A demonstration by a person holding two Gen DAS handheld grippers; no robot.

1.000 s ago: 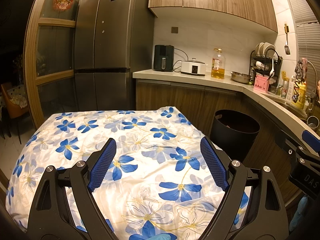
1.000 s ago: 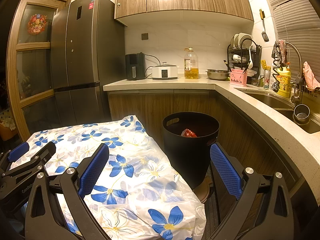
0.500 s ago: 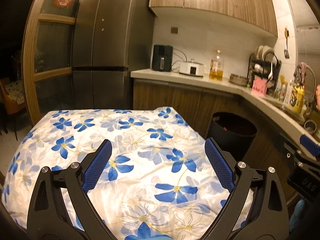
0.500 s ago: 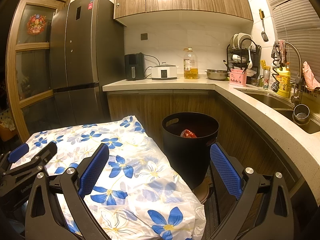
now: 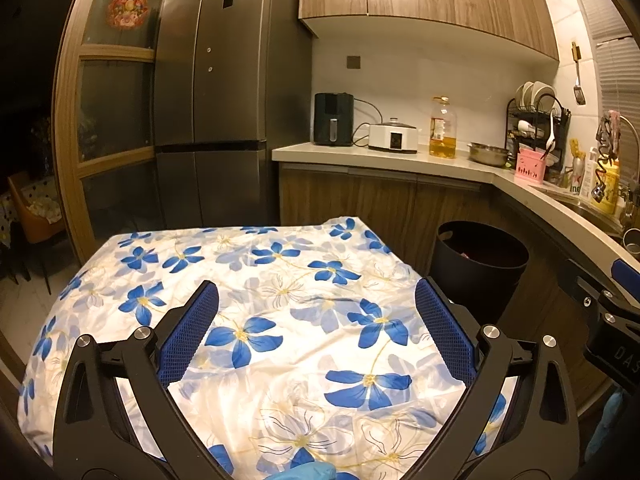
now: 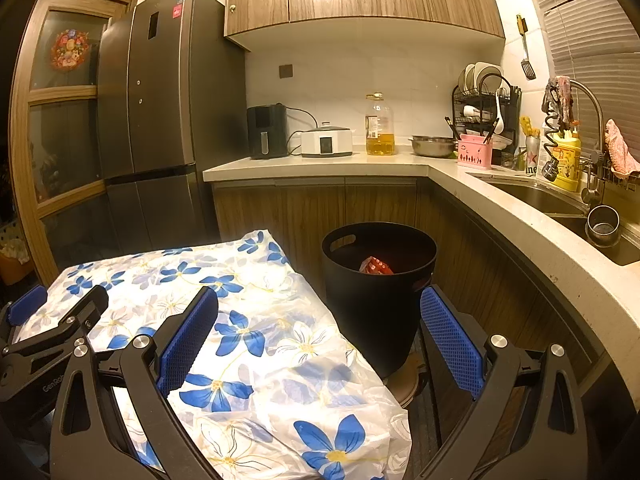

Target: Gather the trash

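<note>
One piece of trash, a red wrapper (image 6: 376,266), is lying inside the black bin (image 6: 378,300) that is standing on the floor between the flower-patterned worktop (image 6: 256,320) and the wooden cabinets (image 6: 316,208); in the left wrist view the bin's inside is showing only a faint pale scrap. Judging by this, the collecting is looking largely done: the worktop's blue-flowered cover is carrying nothing that reads as litter in either view, though its near edge is hidden behind the gripper frames. The left gripper (image 5: 316,330) is hanging over the cover with its jaws opening toward their widest, nothing between the blue pads but the cloth below. The right gripper (image 6: 318,340) is standing released too, jaws spread wide, its left pad over the cover's corner and its right pad in front of the bin, gripping nothing. Each gripper is showing at the edge of the other's view, side by side. Further out, the counter (image 6: 320,162) is carrying an air fryer, a cooker, an oil bottle and a dish rack, none of which is looking like trash. What is left, if anything, is probably a last check for stray pieces outside these views.
</note>
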